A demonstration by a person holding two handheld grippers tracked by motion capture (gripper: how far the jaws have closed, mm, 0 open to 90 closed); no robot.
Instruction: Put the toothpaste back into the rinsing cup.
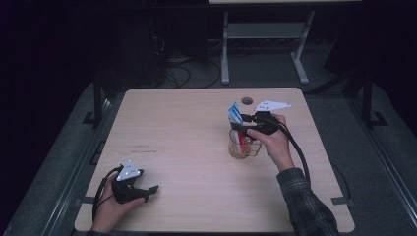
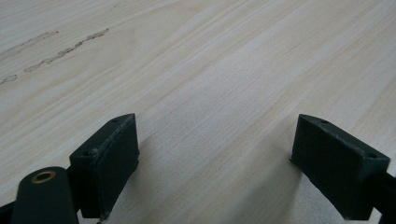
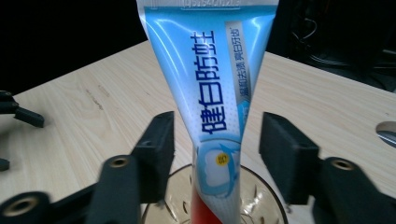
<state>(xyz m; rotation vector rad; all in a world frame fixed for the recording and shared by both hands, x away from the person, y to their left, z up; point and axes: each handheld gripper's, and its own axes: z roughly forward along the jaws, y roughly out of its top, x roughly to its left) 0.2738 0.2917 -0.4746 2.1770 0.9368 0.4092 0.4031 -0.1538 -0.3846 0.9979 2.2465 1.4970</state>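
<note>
Overhead, a pale wooden table [image 1: 187, 128] fills the high view. At its right, a person's hand holds the right gripper [image 1: 242, 118] level with a blue toothpaste tube [image 1: 234, 112] that stands upright in a clear glass cup [image 1: 239, 146]. At the near left corner, the other hand rests the left gripper [image 1: 153, 189] on the bare tabletop, well apart from the cup.

Next, the left gripper view looks along its two black jaws, spread wide over bare wood grain, with nothing between them.

Finally, the right gripper view shows the toothpaste tube [image 3: 212, 88] rising between the jaws, crimped end up and cap end down inside the glass cup [image 3: 261, 196]. The jaws stand open on either side of the tube, near it but not touching.

The work in hand looks like placing or taking the tube at the cup. To do it well, keep the jaws centred on the tube's narrow lower part, move straight up or down, and avoid nudging the cup's rim, since a sideways pull could tip it.
</note>
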